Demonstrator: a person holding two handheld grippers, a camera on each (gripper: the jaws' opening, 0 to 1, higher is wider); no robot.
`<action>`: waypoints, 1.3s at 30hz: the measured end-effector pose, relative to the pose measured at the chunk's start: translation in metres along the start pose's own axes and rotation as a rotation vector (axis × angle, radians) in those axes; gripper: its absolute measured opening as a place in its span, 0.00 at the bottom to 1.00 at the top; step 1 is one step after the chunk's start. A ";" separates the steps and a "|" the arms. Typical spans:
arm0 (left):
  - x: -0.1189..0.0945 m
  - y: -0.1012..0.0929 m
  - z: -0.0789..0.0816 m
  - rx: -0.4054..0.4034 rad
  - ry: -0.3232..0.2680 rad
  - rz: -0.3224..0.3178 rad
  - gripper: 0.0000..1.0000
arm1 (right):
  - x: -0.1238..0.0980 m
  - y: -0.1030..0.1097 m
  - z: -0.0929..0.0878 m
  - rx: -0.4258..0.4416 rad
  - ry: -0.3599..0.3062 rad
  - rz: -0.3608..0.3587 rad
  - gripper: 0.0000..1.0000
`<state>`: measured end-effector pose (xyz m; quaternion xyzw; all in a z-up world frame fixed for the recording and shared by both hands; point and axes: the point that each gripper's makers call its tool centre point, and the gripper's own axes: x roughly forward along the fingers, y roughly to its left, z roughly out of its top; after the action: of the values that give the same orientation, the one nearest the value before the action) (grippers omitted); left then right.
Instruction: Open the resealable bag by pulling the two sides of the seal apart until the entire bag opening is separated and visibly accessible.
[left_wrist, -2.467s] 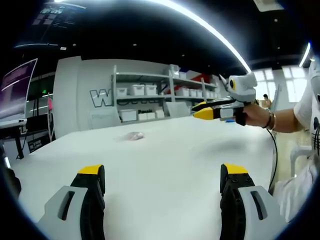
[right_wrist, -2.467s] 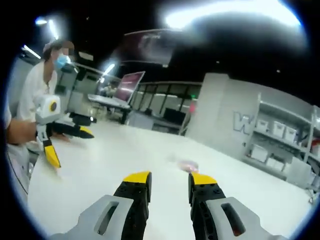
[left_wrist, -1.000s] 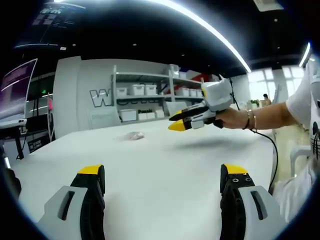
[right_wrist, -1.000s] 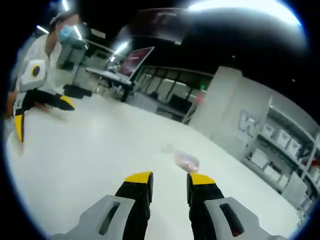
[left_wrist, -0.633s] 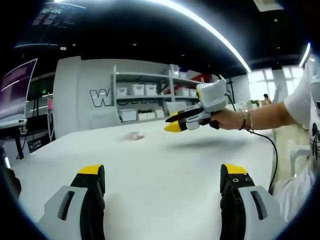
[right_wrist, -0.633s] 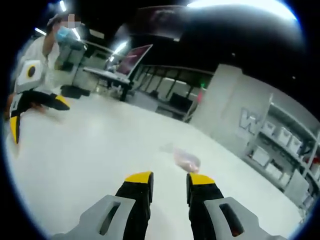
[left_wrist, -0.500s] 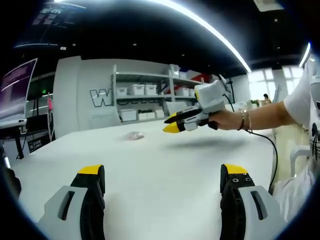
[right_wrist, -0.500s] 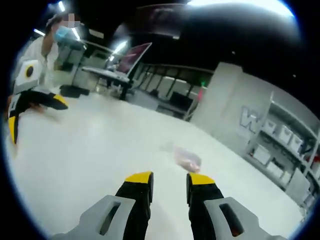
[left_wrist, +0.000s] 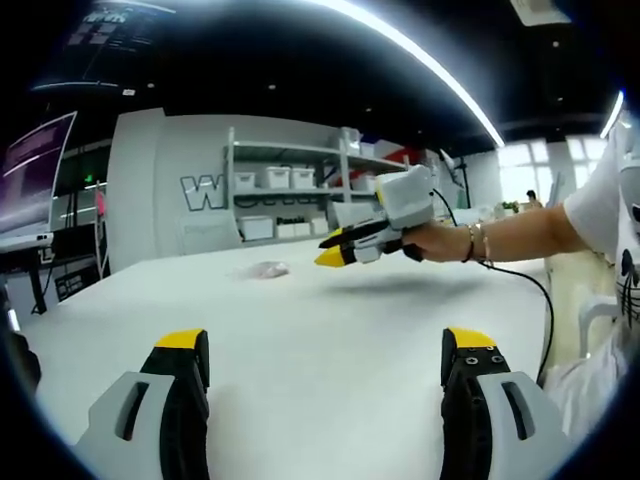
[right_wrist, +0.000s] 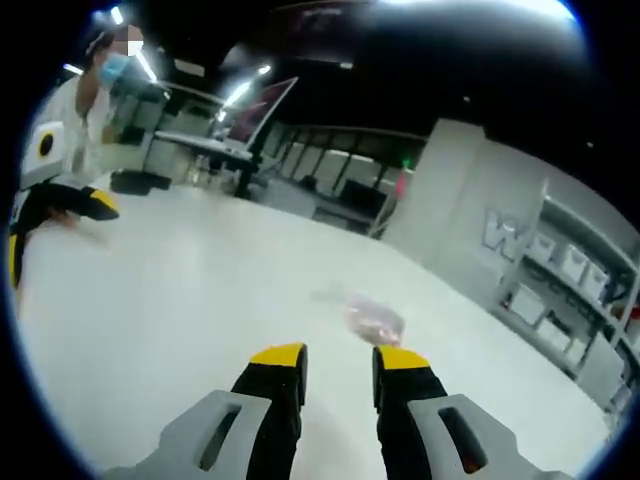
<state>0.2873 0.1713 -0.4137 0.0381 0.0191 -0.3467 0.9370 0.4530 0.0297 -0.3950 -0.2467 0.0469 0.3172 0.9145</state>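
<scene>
A small clear resealable bag (left_wrist: 268, 269) with pinkish contents lies flat on the white table (left_wrist: 330, 320), far ahead of my left gripper (left_wrist: 325, 345). That gripper stands wide open and low over the table, holding nothing. My right gripper (left_wrist: 332, 256), held by a hand, hovers just right of the bag in the left gripper view. In the right gripper view the bag (right_wrist: 372, 320) lies a short way beyond my right gripper (right_wrist: 338, 357), whose jaws are a narrow gap apart with nothing between them. The left gripper (right_wrist: 50, 232) sits at the far left there.
Shelves with white bins (left_wrist: 300, 180) stand behind the table's far edge. A black cable (left_wrist: 545, 300) hangs from the right gripper over the table's right edge. Desks with a monitor (right_wrist: 260, 115) stand beyond the table, and the person (right_wrist: 85, 110) is at the left.
The right gripper has travelled across the table toward the bag, which now looks nearer between its jaws. The left gripper and the bag have stayed where they were.
</scene>
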 end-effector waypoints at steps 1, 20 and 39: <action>0.000 0.000 0.000 -0.001 -0.001 -0.001 0.95 | 0.002 0.000 0.000 0.003 0.000 0.003 0.23; 0.000 0.000 0.000 0.007 -0.001 0.004 0.95 | 0.017 0.003 -0.005 0.043 0.003 0.015 0.21; 0.000 0.000 -0.001 0.011 0.004 0.005 0.95 | 0.041 -0.004 -0.003 -0.096 0.022 0.016 0.20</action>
<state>0.2874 0.1712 -0.4149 0.0440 0.0188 -0.3445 0.9376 0.4878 0.0485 -0.4063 -0.2932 0.0436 0.3235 0.8986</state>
